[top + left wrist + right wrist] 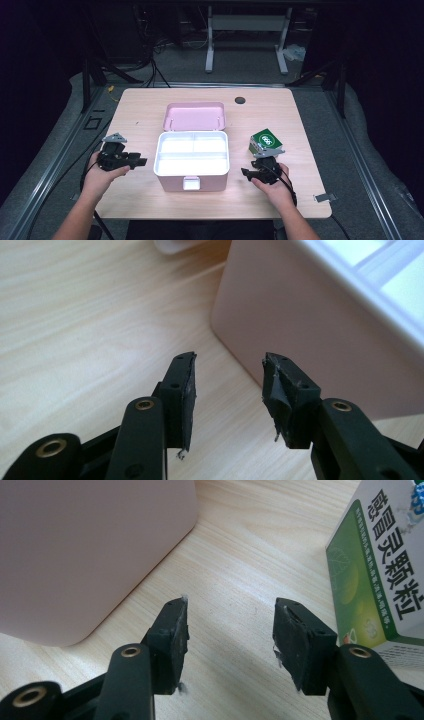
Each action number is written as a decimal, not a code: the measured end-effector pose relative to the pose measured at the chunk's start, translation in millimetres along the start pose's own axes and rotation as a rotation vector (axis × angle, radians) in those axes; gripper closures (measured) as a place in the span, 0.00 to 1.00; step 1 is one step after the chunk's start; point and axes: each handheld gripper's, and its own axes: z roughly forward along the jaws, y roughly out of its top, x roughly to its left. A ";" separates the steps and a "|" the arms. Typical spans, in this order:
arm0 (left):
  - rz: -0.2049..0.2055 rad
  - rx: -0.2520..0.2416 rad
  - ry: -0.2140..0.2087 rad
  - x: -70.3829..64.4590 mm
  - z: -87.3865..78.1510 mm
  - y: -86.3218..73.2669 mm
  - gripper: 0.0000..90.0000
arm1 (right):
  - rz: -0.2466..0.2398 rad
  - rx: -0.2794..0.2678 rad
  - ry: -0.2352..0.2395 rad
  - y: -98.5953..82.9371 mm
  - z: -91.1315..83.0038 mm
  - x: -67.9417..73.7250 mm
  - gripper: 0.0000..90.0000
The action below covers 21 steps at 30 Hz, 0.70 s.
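Note:
A pink box (192,176) stands open at the table's middle, its lid (195,116) tipped back and its white inner tray (192,150) split into compartments. A green and white medicine carton (264,141) stands right of it. My left gripper (144,162) rests open on the table just left of the box, pointing at its pink side wall (320,325). My right gripper (245,172) is open, low over the table between the box (85,555) and the carton (385,575). In the left gripper view my gripper (228,360) holds nothing; in the right gripper view my gripper (230,605) is likewise bare.
The wooden table (150,107) has a dark round grommet (240,100) near its far edge. A small metal clip (323,197) lies at the front right corner. Beyond the table stand a white frame (247,35) and cables on grey carpet.

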 end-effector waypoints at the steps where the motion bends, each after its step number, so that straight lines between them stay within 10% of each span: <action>1: 0.008 -0.001 0.002 -1.2 -1.1 3.0 0.63 | 0.000 -0.004 0.000 0.0 -0.3 0.0 0.53; 21: 0.110 -0.012 -0.012 -19.6 -18.0 46.3 0.67 | 0.007 -0.005 0.011 -0.7 0.2 -0.8 0.53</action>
